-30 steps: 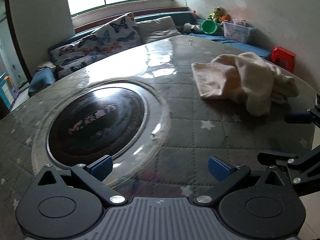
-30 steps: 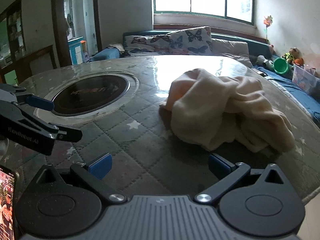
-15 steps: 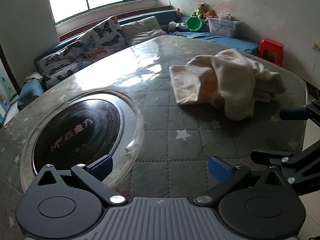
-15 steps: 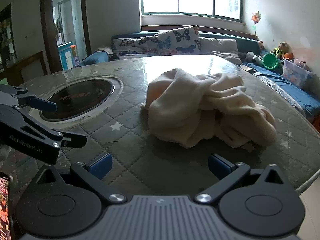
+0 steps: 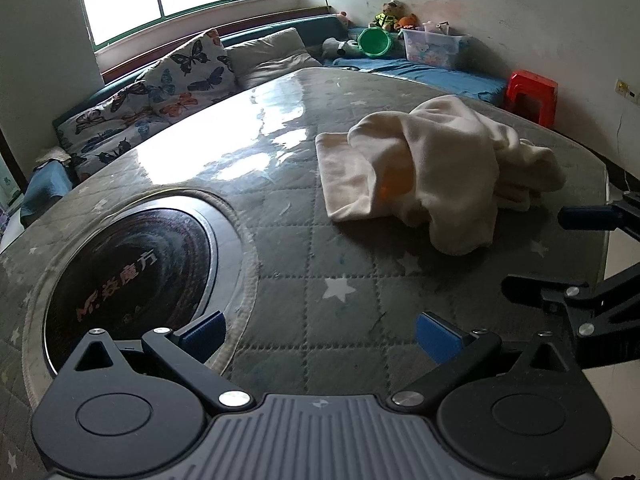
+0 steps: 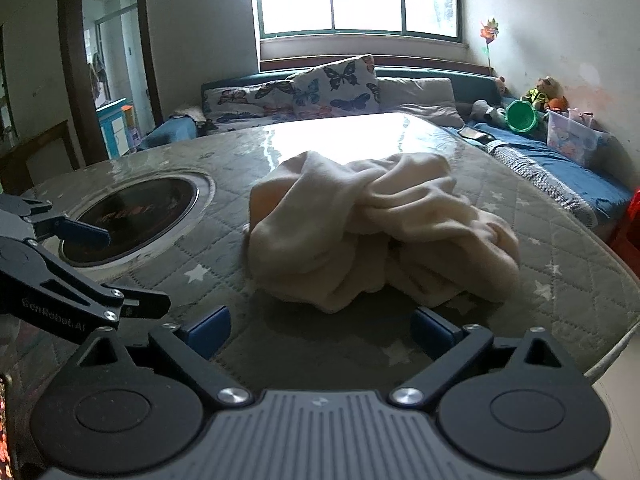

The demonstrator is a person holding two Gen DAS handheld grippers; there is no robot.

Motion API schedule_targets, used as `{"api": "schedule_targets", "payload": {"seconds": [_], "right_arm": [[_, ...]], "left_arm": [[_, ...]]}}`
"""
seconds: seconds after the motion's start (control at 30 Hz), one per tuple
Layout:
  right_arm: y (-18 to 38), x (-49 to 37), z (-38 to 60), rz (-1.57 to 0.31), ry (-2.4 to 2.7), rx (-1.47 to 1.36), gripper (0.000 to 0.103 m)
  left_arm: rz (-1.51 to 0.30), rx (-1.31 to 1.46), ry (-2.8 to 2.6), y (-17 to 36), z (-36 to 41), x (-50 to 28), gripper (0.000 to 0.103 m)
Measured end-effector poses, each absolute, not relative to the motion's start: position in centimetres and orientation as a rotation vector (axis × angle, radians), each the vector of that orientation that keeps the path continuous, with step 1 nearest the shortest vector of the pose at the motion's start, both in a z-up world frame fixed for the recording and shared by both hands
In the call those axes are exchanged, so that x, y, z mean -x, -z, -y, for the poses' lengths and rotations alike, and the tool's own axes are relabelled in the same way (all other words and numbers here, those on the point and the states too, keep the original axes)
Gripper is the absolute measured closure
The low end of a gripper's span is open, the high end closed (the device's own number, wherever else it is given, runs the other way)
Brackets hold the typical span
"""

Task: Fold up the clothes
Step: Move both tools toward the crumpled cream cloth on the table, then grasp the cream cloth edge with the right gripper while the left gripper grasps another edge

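Observation:
A crumpled cream garment lies in a heap on the round quilted table; it also shows in the right wrist view, close in front. My left gripper is open and empty above the table's near part, short of the garment. My right gripper is open and empty, its blue pads just short of the garment's near edge. The right gripper shows at the right edge of the left wrist view; the left gripper shows at the left of the right wrist view.
A round black glass hotplate is set into the table left of the garment. A sofa with butterfly cushions runs behind the table. A red stool and a toy bin stand at the far right.
Both grippers have moved closer to the garment, which looks larger and more central in both views. Both stay open. The garment has not moved.

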State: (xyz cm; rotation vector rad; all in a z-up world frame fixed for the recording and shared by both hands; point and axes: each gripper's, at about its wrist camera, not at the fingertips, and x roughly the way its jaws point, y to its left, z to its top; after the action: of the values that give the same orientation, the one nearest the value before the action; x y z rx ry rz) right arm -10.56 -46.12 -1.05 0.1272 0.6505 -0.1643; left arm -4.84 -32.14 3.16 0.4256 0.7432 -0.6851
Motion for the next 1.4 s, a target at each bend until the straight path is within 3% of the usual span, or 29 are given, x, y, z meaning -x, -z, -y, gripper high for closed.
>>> {"api": "schedule_targets", "payload": {"seconds": [0.8,1.17,1.33,1.4], "right_arm": [[0.4,9.4,49.3,-0.658,0.243,-0.136,0.017],[-2.0,8.6,50.2,-0.583,0.255,-0.104,0.027],[-1.7,7.4,50.6,-0.6,0.248,-0.114,0.033],[-1.4,7.0,50.7,-0.61,0.242,-0.117,0.04]], "left_arm": [[-0.752,-0.422,0.708,-3.0,35.8,3.2,0.001],[-0.736,-0.38,0.753,-3.4,37.0,2.3,0.029],[-0.715,-0.38,0.799,-3.5,38.1,2.4,0.03],[-0.718,-0.376,0.819,-3.5,38.4,2.4,0.03]]}}
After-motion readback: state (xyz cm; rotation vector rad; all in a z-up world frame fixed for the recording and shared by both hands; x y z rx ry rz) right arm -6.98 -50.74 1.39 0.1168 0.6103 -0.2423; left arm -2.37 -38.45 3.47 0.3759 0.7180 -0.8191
